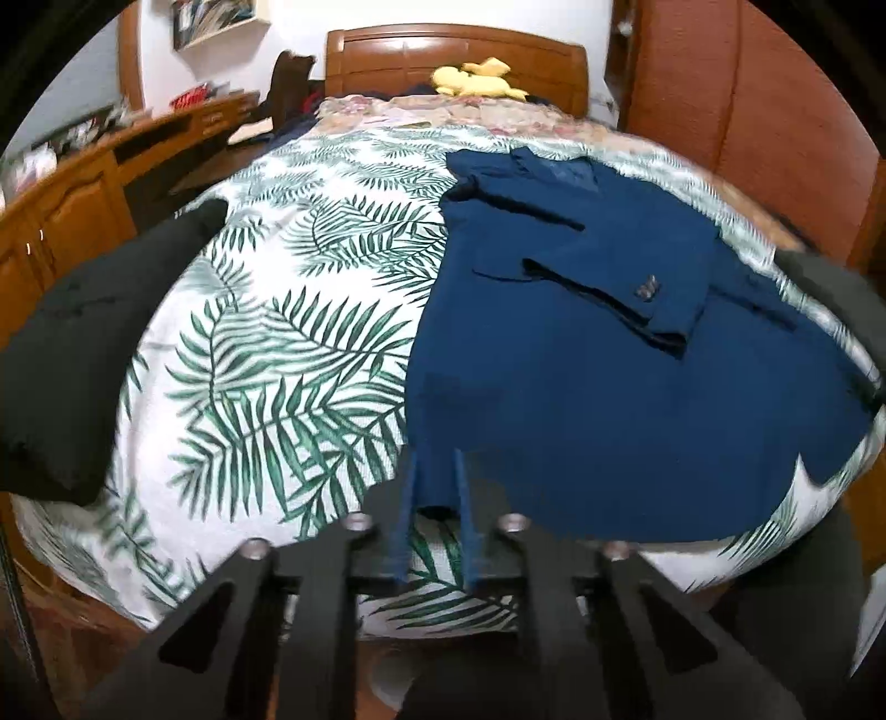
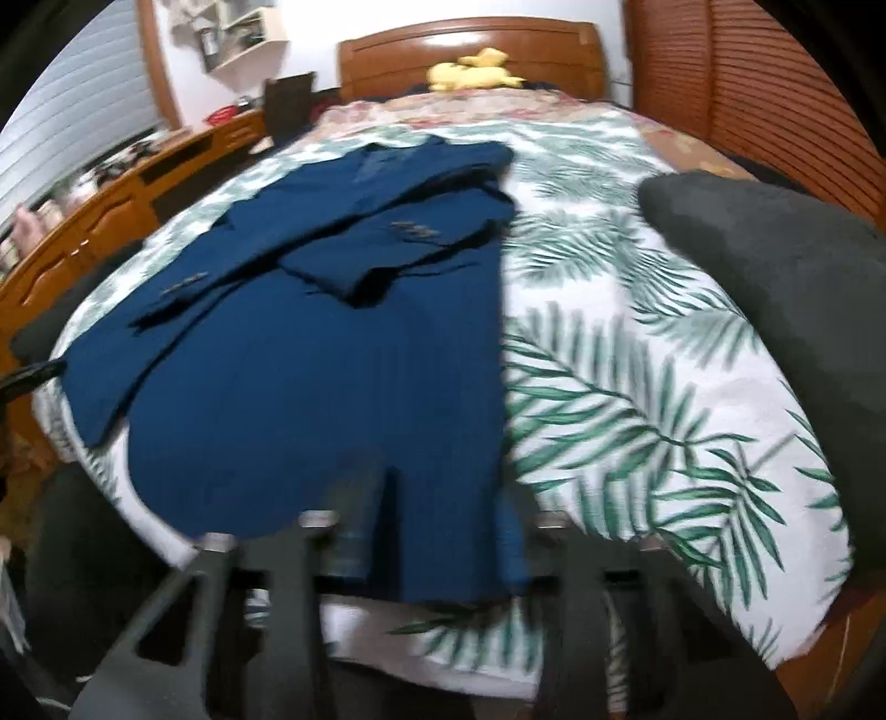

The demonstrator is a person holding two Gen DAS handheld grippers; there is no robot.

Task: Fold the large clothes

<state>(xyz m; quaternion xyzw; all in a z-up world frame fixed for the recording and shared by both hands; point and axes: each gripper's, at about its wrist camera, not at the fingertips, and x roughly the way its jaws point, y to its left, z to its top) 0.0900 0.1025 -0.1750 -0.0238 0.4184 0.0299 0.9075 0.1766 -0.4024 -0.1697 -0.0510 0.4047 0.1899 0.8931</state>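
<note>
Leaf-print bedding (image 1: 266, 343) supports the blue jacket (image 1: 609, 387), laid flat with sleeves crossed. Left gripper (image 1: 437, 498) and right gripper (image 2: 387, 498) are each clamped on its near hem, likely to lift it for folding.

A home bedroom, seemingly — bed (image 1: 288, 343) with wooden headboard (image 1: 454, 61), desk (image 1: 83, 188) alongside.

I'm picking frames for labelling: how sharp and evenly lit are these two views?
Left wrist: the blue jacket reads fairly sharp, the wooden desk is smeared, and fisheye bends the bed. Right wrist: softer overall, blurred most near the gripper fingers; glare shines on the headboard.
</note>
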